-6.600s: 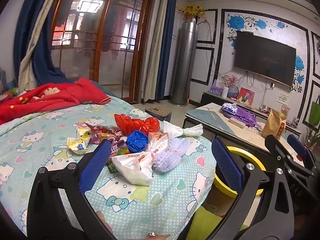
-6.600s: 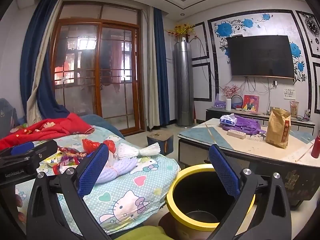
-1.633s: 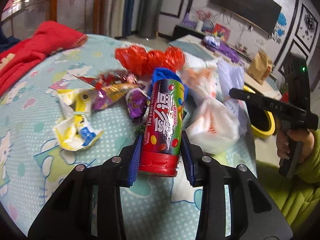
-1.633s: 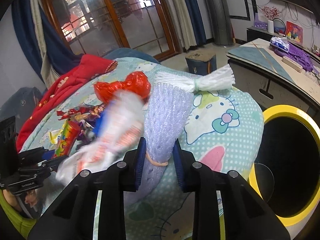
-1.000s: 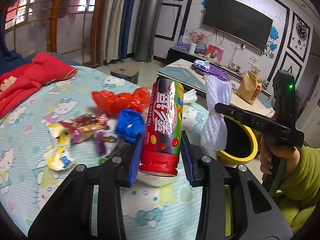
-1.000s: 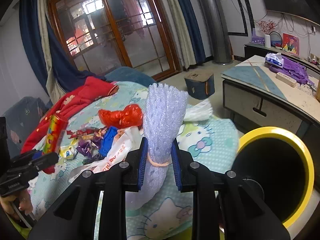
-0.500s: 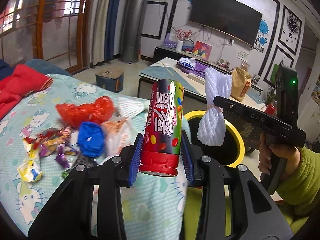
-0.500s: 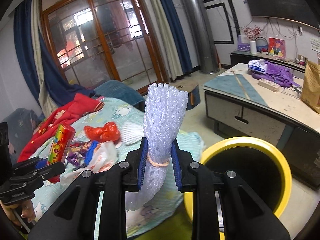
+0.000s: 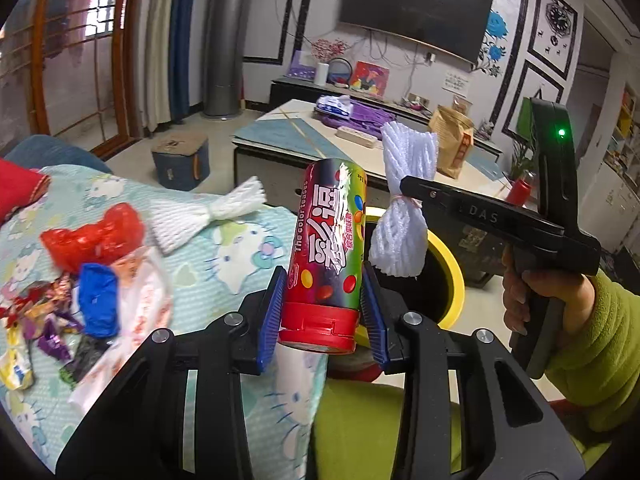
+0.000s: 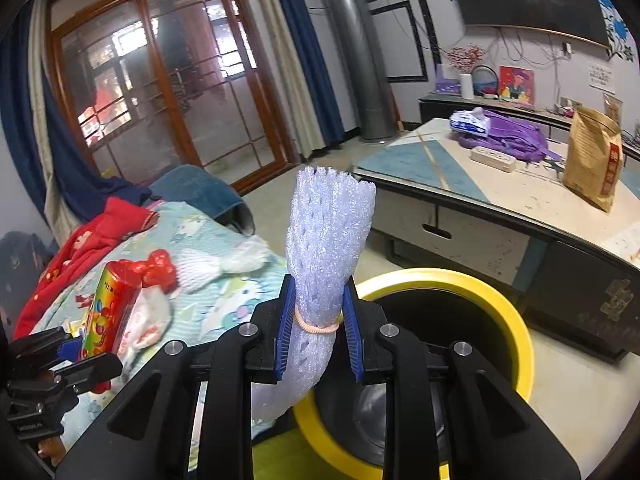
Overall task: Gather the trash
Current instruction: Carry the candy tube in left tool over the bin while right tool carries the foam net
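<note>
Above the edge of the bed (image 9: 224, 280), your left gripper (image 9: 323, 312) has its fingers clamped on an upright candy tube (image 9: 326, 252), red cap toward you. Your right gripper (image 10: 320, 320) pinches a white foam net (image 10: 326, 248) at its rubber band, over the yellow-rimmed bin (image 10: 496, 308). Wrappers, a red bag (image 9: 96, 236) and another foam net (image 9: 200, 216) lie on the bed.

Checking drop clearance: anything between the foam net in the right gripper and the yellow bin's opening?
Nothing visible. The right gripper is shut on the foam net, whose lower end hangs by the near rim of the yellow bin. The bin's mouth is open. The left gripper, holding the candy tube, stays off to the side.
</note>
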Tool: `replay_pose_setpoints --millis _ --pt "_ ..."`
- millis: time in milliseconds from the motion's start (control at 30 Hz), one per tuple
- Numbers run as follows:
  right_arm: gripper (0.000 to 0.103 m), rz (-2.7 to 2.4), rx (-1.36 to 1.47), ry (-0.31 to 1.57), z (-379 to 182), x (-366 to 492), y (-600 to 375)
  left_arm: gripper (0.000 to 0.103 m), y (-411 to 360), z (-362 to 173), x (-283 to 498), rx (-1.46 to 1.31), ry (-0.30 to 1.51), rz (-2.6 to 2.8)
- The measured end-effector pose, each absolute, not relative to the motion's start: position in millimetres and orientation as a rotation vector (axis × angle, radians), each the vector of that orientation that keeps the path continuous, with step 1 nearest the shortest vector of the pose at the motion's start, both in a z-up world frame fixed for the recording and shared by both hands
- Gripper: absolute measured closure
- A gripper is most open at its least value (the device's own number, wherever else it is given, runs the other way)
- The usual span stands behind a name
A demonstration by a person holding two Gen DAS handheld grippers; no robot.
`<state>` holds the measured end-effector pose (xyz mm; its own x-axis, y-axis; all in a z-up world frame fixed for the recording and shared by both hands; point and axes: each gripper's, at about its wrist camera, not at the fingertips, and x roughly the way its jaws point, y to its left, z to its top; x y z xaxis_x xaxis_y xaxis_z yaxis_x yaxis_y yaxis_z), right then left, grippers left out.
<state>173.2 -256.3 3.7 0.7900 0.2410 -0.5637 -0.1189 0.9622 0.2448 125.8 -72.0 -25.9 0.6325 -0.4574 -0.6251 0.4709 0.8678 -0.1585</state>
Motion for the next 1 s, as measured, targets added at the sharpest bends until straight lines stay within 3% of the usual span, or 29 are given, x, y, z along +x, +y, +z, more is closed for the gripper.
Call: replay_pose_setpoints --millis 1000 --pt "0.079 0.019 0.341 0.801 -51.6 196.0 -362.3 0.074 -179.2 -101.3 181.5 0.099 0.891 -0.667"
